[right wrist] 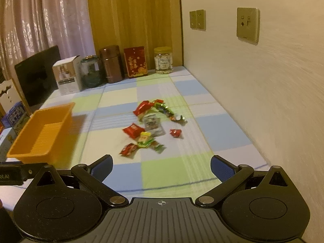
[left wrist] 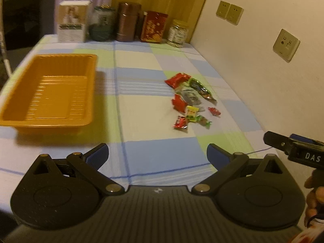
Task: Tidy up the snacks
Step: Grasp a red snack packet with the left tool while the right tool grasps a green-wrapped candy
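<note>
Several small snack packets, red, green, yellow and silver, lie scattered on the checked tablecloth near the right wall. An empty orange plastic tray sits to their left. My left gripper is open over the cloth near the table's front, with nothing between its blue-padded fingers. My right gripper is open too, hovering in front of the snack pile and holding nothing. The right gripper's side shows at the right edge of the left wrist view, held by a hand.
Along the back stand a white box, a dark glass jar, a brown canister, a red tin and a yellow-lidded jar. A wall with sockets bounds the right side. A dark chair stands at back left.
</note>
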`<state>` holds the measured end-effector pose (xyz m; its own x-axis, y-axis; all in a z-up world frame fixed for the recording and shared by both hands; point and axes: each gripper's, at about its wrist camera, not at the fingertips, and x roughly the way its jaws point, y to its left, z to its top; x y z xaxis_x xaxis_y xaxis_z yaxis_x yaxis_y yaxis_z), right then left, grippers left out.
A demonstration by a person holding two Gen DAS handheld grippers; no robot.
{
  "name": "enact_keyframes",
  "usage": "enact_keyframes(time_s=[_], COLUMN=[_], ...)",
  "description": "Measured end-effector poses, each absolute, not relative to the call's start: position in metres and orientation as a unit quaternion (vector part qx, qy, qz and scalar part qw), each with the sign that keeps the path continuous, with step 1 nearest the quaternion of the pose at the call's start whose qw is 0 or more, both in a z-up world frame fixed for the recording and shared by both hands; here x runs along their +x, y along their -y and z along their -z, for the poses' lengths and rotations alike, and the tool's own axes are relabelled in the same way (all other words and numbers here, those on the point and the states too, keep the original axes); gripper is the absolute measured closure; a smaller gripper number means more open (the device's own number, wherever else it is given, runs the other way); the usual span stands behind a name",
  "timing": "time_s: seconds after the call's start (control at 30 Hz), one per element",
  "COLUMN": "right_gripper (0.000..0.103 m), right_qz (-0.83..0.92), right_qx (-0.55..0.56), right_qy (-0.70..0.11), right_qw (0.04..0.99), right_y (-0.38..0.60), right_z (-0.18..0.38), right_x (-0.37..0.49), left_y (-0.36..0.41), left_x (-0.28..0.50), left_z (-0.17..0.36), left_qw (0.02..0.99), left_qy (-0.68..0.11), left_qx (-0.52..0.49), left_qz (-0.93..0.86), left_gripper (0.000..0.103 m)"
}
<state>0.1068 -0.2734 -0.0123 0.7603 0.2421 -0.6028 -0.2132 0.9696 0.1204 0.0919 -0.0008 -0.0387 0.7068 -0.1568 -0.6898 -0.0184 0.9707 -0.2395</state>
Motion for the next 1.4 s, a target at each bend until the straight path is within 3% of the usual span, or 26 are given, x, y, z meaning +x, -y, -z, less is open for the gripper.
enact_keyframes(time_s=[0.4, 0.47, 0.7, 0.97, 1.1, 1.17, 1.4], right_gripper=[0.001, 0.011, 0.022, 0.025, 0.028, 0.031, 0.045], right_qz=[-0.170, -0.181, -0.201, -0.212, -0.228, -0.240, -0.266], right_qx=[0.006, 0.001, -0.004, -0.020, -0.029, -0.039, -0.074], right_qy=[-0.338, -0.342, -0.361, -0.370, -0.370, -0.369, -0.369], right_qw=[0.925, 0.922, 0.911, 0.904, 0.900, 0.897, 0.887], right_y=[0.281, 0.280, 0.280, 0.277, 0.271, 0.265, 0.246], right_z=[0.059, 0.068, 0.098, 0.119, 0.125, 0.127, 0.134], right_x=[0.189, 0.199, 0.231, 0.251, 0.258, 0.261, 0.270], left_y=[0.020, 0.024, 0.042, 0.056, 0.059, 0.058, 0.049], left_x=[0.183, 0.197, 0.232, 0.258, 0.263, 0.266, 0.260], left_z=[0.089, 0.100, 0.128, 0.146, 0.148, 0.148, 0.145], left_qw=[0.907, 0.905, 0.899, 0.890, 0.893, 0.894, 0.896], left_qy=[-0.404, -0.408, -0.411, -0.416, -0.409, -0.408, -0.412], left_qx=[-0.073, -0.069, -0.055, -0.042, -0.030, -0.025, -0.012], left_qz=[0.090, 0.098, 0.141, 0.183, 0.187, 0.184, 0.165], left_gripper=[0.013, 0.017, 0.026, 0.064, 0.070, 0.080, 0.081])
